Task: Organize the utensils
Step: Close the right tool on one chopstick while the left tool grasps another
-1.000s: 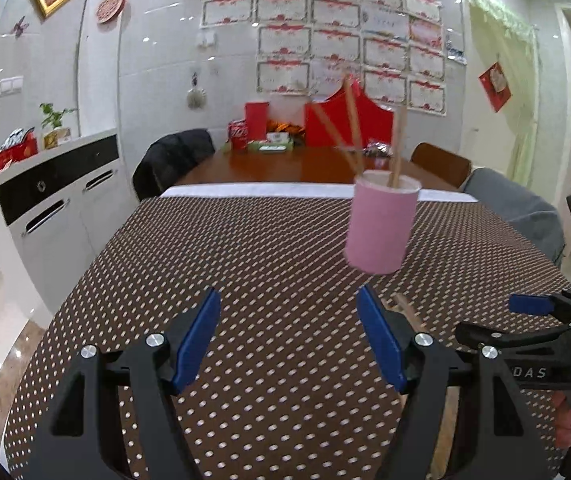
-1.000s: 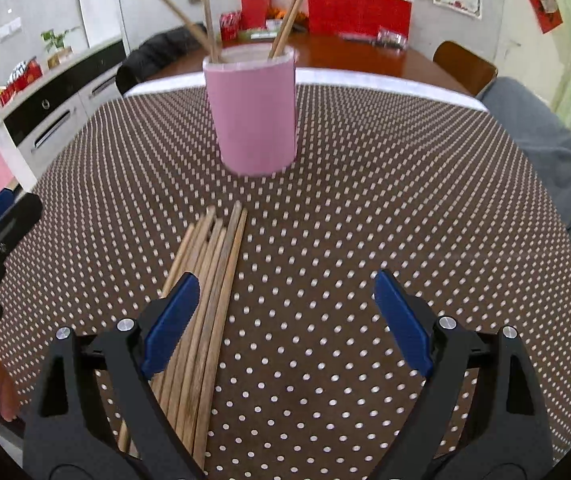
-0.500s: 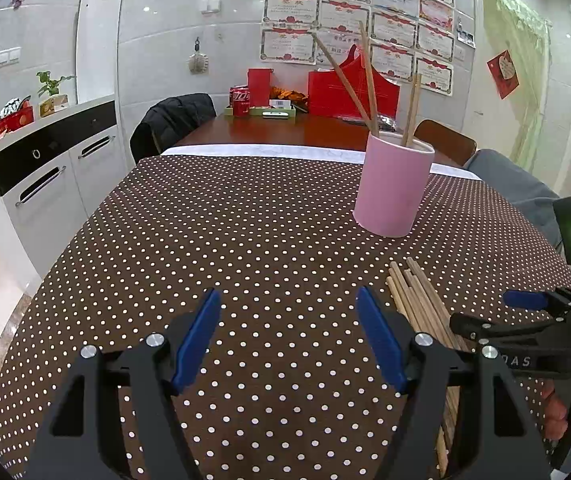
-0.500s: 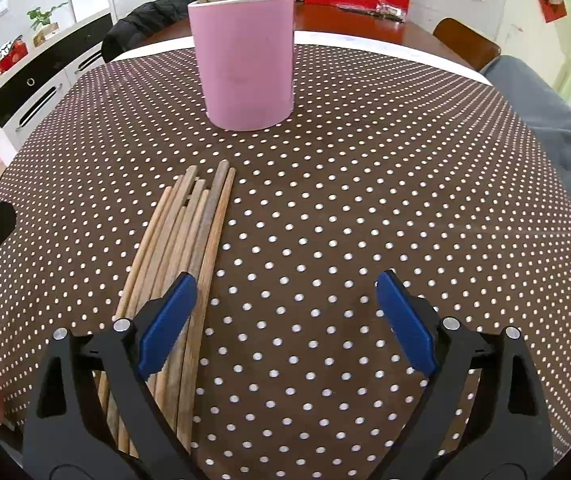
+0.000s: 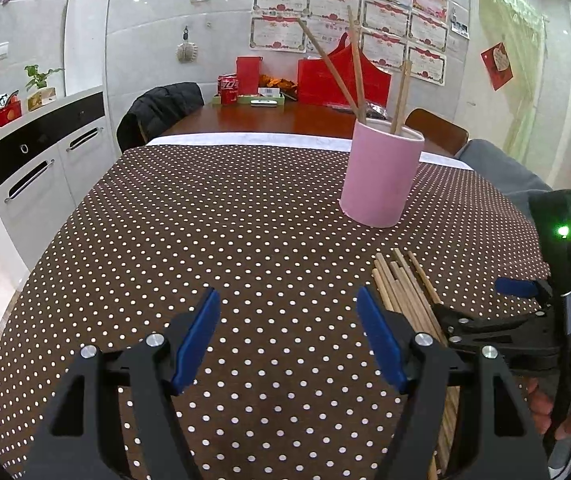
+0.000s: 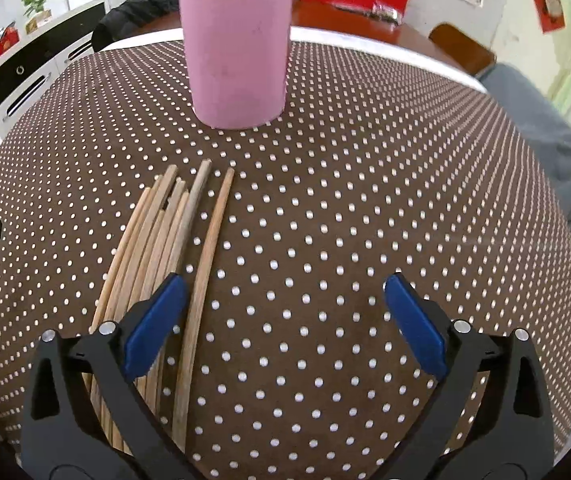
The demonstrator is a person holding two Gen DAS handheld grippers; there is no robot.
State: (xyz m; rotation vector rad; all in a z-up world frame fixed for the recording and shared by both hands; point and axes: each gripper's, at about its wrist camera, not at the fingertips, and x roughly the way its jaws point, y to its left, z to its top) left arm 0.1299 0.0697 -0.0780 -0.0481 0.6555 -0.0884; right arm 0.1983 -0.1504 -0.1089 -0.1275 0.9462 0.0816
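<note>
A: Why is the right tool spread wide, empty?
B: To straddle a chopstick from the bundle lying on the tabletop near the pink cup. The left tool is released too.

We see pink, brown, tan
Pink cup, brown white-dotted tablecloth, tan chopsticks, blue gripper pads, black arms

Your right claw hangs wide apart and empty over the dotted surface. Its left pad overlaps the bundle of wooden chopsticks lying flat. The pink holder stands upright toward the far edge.
</note>
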